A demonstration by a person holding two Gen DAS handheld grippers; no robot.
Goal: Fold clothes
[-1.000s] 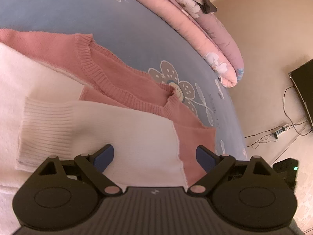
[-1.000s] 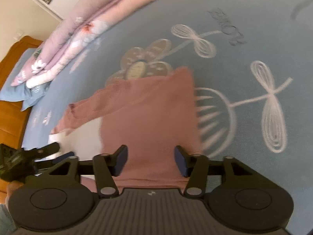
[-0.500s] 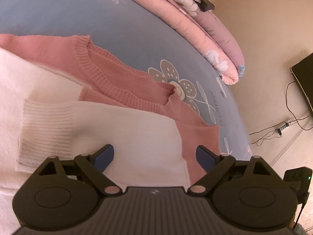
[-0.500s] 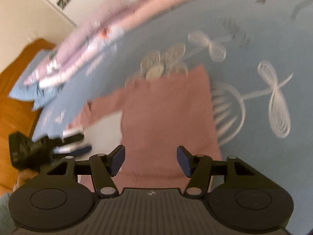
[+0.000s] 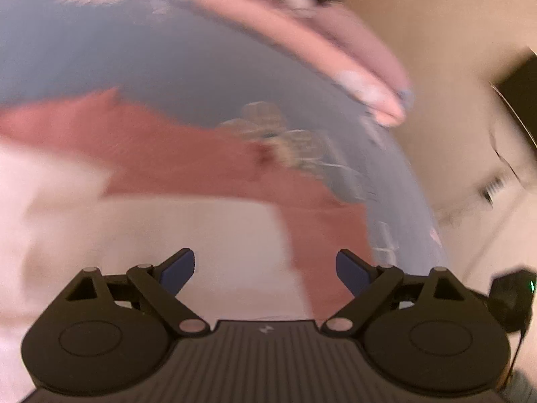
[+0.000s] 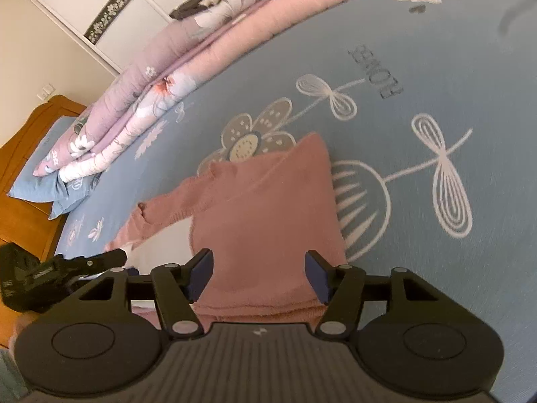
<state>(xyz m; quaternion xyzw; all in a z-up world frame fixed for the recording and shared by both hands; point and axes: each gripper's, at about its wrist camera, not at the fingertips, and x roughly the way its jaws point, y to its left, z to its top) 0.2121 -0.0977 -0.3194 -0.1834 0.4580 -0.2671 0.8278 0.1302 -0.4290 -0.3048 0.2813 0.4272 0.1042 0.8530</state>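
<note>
Sweater [image 6: 268, 221]: pink and white, lay flat on the bed [image 6: 419, 67], under and ahead of both tools. Left gripper [image 5: 265, 268]: spread wide, empty. Right gripper [image 6: 256, 273]: part open, empty. Risk: a shallow pinch would probably snag one layer, skewing the fold.

A sweater [image 6: 265, 201] lies flat on the bed [image 6: 419, 67], its far edge overlapping a flower print [image 6: 255, 134] on the sheet. A second garment [image 5: 151, 235] lies on the sweater's left part. A folded quilt [image 6: 167, 60] runs along the bed's far side, with a pillow [image 6: 43, 174] at its left end against the headboard [image 6: 20, 141]. The right hand-held gripper [image 6: 256, 273] hangs over the sweater's near edge; the left hand-held gripper [image 5: 265, 270] is over the second garment, left of the right one.
</note>
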